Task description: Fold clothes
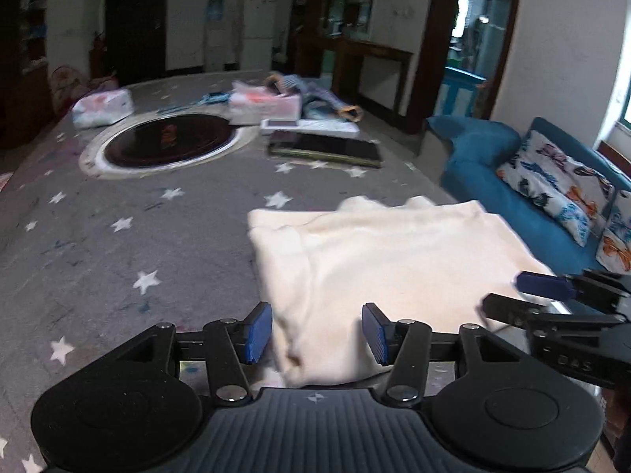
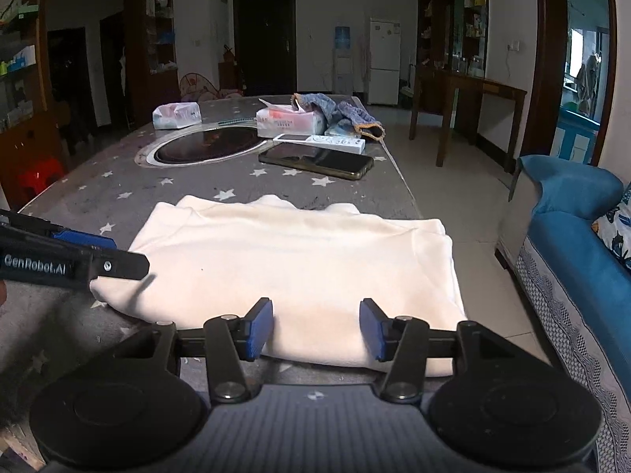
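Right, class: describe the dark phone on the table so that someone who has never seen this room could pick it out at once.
Start at the long table with the grey star-print cloth and find the round black hob set into its middle. Just right of the hob, beyond the folded cream garment, lies the phone. It is flat, dark and glossy, while the remote right behind it is white.

left hand-held gripper (image 1: 317, 333) agape, right hand-held gripper (image 2: 315, 329) agape
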A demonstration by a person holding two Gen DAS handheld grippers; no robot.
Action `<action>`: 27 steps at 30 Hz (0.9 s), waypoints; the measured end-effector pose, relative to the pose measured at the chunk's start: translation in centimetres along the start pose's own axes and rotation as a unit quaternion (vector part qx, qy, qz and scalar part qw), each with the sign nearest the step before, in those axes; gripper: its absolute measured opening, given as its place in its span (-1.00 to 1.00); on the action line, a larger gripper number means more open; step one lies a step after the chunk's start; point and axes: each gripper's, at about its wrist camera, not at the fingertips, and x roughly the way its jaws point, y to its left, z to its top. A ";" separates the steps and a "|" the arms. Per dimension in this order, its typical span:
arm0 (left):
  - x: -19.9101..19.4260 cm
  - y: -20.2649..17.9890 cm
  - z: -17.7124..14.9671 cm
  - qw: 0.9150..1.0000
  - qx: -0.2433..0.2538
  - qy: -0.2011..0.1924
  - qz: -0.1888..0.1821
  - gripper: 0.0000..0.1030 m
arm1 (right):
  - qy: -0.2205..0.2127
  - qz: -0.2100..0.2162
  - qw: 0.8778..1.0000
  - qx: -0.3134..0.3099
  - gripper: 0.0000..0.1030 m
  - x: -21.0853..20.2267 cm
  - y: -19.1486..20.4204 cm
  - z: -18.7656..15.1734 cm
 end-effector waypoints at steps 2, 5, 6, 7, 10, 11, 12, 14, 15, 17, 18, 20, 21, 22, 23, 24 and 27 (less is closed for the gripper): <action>0.6 0.6 -0.3 1.000 -0.008 0.011 0.009 0.05 | 0.002 0.001 1.000 0.000 -0.02 0.2 0.1 -0.1; 1.1 1.3 -0.6 0.999 -0.022 0.022 0.008 0.08 | 0.004 -0.001 1.000 -0.001 -0.01 0.6 0.1 -0.4; 1.2 1.5 -0.7 0.999 -0.026 0.024 0.006 0.08 | 0.004 -0.001 1.000 -0.001 -0.01 0.5 0.1 -0.3; 1.1 1.4 -0.6 0.999 -0.023 0.023 0.008 0.08 | 0.003 0.000 1.000 0.000 0.00 0.4 0.1 -0.2; 1.1 1.0 -0.7 1.000 -0.010 0.018 0.021 0.15 | -0.005 0.000 1.000 0.002 0.05 0.1 0.1 0.0; 1.2 1.0 -0.8 1.000 -0.010 0.018 0.022 0.18 | -0.005 -0.002 1.000 0.004 0.10 0.1 0.1 0.0; 1.2 1.0 -0.8 1.000 -0.010 0.018 0.022 0.20 | -0.001 -0.004 1.000 0.005 0.10 0.3 0.0 -0.1; 1.1 1.0 -0.9 1.000 -0.007 0.018 0.024 0.32 | 0.009 -0.007 1.000 0.006 0.14 0.7 0.0 -0.5; 0.9 1.0 -0.9 1.000 -0.005 0.017 0.025 0.36 | 0.008 -0.008 1.000 0.005 0.15 0.7 0.0 -0.6; 0.6 1.2 -0.9 1.000 -0.002 0.014 0.028 0.54 | 0.004 -0.007 1.000 0.009 0.29 0.3 0.0 -0.5; 0.3 1.3 -1.0 1.000 -0.001 0.011 0.029 0.57 | 0.002 -0.006 1.000 0.011 0.33 0.2 0.0 -0.5; -0.1 1.3 -1.3 1.000 0.001 0.005 0.029 0.69 | -0.001 -0.006 1.000 0.015 0.43 -0.1 0.1 -0.4; -0.4 1.4 -1.4 1.000 0.002 0.002 0.029 0.73 | -0.002 -0.009 1.000 0.016 0.45 -0.3 0.3 -0.4; -0.7 1.4 -1.5 1.000 0.003 -0.001 0.028 0.79 | -0.003 -0.012 1.000 0.016 0.50 -0.4 0.4 -0.5; -1.0 1.4 -1.6 1.000 0.005 -0.005 0.028 0.85 | -0.004 -0.013 1.000 0.015 0.53 -0.6 0.6 -0.5; -1.3 1.4 -1.8 1.000 0.008 -0.009 0.029 0.88 | -0.005 -0.015 1.000 0.016 0.54 -0.7 0.8 -0.6; -2.1 1.6 -2.2 0.999 0.014 -0.017 0.031 1.00 | -0.006 -0.017 1.000 0.015 0.67 -1.1 1.2 -0.7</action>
